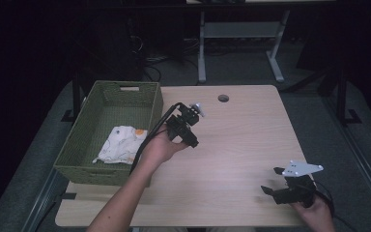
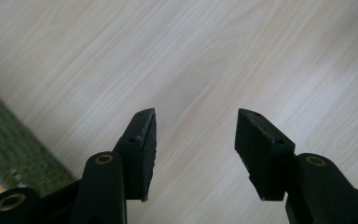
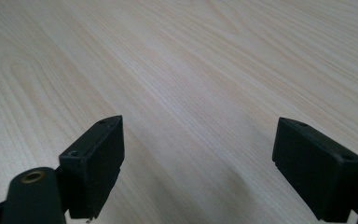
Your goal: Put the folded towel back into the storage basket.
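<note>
My left gripper [image 1: 189, 137] is held over the light wooden table [image 1: 241, 130], just right of a green woven basket [image 1: 107, 92]. In the left gripper view my left gripper [image 2: 196, 149] has its jaws apart with nothing but bare wood between them, and the basket [image 2: 9, 140] shows at the lower left. A white cloth with orange patches [image 1: 121, 144] lies crumpled inside the basket. My right gripper [image 1: 272, 180] rests near the table's front right edge. In the right gripper view my right gripper [image 3: 198, 163] has its jaws spread wide over bare wood.
A round cable hole [image 1: 223, 98] sits near the table's far edge. Beyond the table stands a grey desk frame [image 1: 241, 34] on a dark floor. The wood between the two grippers is bare.
</note>
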A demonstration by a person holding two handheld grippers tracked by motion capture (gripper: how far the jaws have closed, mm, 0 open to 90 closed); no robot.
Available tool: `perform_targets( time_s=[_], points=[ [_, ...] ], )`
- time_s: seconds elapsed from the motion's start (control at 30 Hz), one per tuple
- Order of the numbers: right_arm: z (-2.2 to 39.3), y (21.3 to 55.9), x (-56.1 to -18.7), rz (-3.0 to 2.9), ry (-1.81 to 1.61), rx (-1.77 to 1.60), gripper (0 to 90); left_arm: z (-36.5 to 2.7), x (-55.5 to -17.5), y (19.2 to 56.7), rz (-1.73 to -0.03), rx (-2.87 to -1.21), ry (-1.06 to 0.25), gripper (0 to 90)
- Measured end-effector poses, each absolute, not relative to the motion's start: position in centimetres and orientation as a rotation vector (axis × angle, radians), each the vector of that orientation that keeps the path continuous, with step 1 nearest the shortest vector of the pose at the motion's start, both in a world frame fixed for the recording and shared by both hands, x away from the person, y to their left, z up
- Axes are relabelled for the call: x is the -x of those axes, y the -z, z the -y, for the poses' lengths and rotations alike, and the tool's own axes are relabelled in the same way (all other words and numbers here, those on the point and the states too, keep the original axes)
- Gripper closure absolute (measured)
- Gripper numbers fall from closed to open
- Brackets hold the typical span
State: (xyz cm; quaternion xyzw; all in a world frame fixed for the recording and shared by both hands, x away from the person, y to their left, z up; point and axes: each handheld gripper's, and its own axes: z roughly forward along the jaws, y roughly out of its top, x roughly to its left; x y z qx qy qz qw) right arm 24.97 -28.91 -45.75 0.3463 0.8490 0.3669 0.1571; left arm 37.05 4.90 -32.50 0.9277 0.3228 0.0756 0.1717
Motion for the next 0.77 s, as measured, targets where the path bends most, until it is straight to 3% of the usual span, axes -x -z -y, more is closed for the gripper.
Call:
perform_targets(
  time_s=[0.77],
  points=[
    [29.2, 45.6, -24.7, -2.412, -1.058, -1.001, 16.4, -0.8, -34.2, 36.9, -0.830, -2.619, -0.149, 39.2]
  ],
)
